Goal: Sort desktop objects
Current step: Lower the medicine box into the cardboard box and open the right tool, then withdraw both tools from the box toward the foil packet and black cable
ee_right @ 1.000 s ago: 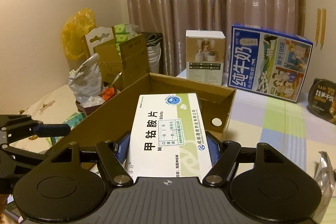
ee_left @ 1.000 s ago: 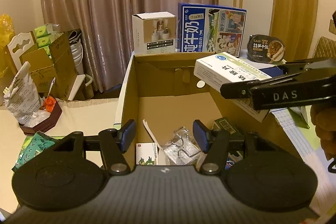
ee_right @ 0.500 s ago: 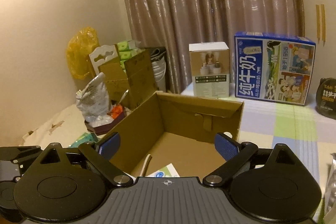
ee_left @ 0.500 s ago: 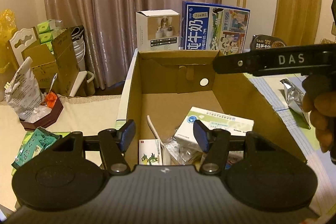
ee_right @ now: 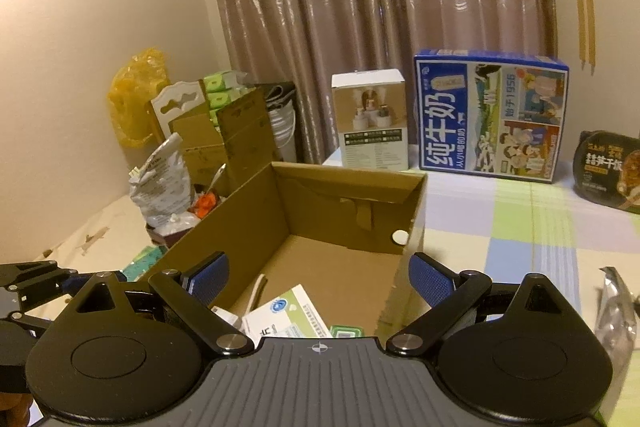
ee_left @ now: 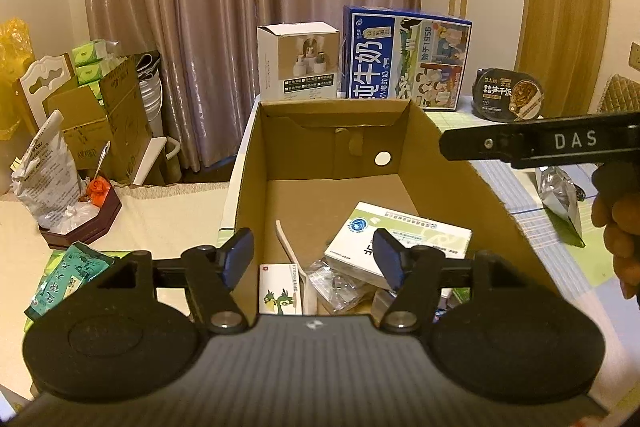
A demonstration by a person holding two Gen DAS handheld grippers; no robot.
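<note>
An open cardboard box point(ee_left: 248, 187) stands on the checked tablecloth. A white-and-green medicine box point(ee_left: 396, 243) lies flat inside it on other small items, also in the right wrist view point(ee_right: 288, 315). My right gripper point(ee_right: 318, 279) is open above the box's near right wall with nothing between its pads; one of its fingers point(ee_left: 540, 143) shows in the left wrist view, held by a hand. My left gripper point(ee_left: 316, 259) hovers over the box's near end, jaws opening, with nothing between them.
In the box lie a small parrot-print carton point(ee_left: 280, 287), a clear bag of clips point(ee_left: 336, 279) and a white stick point(ee_left: 290, 247). A foil pouch point(ee_right: 616, 307) lies right of the box. Behind stand a blue milk carton point(ee_left: 404, 59), a white box point(ee_left: 298, 61) and a rice bowl point(ee_left: 508, 99).
My right gripper opened and the medicine box dropped from it into the cardboard box. The right gripper then drew back and up a little. My left jaws widened slightly.
</note>
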